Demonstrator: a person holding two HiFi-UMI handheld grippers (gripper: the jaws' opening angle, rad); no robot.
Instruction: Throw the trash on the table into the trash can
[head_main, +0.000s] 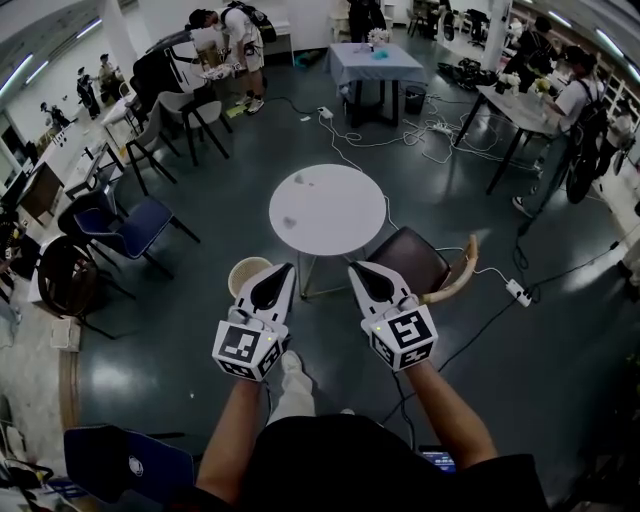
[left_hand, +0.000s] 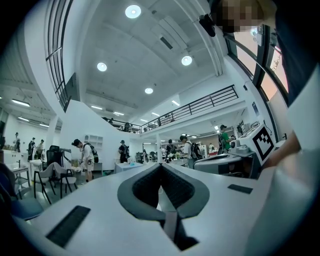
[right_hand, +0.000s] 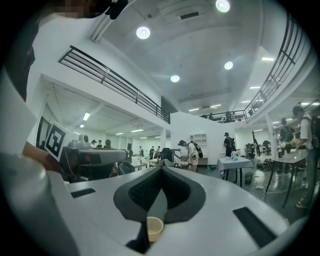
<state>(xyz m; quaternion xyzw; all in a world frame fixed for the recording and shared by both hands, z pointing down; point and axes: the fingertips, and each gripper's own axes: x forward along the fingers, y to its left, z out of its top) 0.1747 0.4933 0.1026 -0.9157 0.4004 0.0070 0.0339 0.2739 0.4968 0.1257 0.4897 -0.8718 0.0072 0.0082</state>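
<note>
Dark glossy floor (head_main: 230, 380) fills a big open hall, and at its middle stands a round table (head_main: 345, 235) with a white top. Everything else is placed from that table.

On the table top lie two small greyish scraps (head_main: 297, 181), one near the far left edge and one toward the near left edge. They are too small to tell what they are. Just off the table's near left edge, down on the floor, stands the trash can (head_main: 248, 275), a cream round tub with its mouth open upward. Against the table's near right edge sits a brown chair (head_main: 410, 260). Farther out to the table's left is a blue chair (head_main: 130, 225), and beyond the table, at the far side of the hall, a square table under a grey cloth (head_main: 375, 62) with people (head_main: 240, 35) at work around it. White cable (head_main: 345, 145) trails over the floor behind the round table.

Both grippers are held on the near side of the table, short of its edge and pointing toward it. The left gripper (head_main: 283, 272) is above the trash can's right rim. Its own view shows its jaws pressed together with nothing between them (left_hand: 160, 166). The right gripper (head_main: 358, 272) is beside it, over the gap between table and brown chair. Its jaws are likewise closed and empty (right_hand: 162, 166), and the trash can (right_hand: 154, 229) shows through the slot below their pads.
</note>
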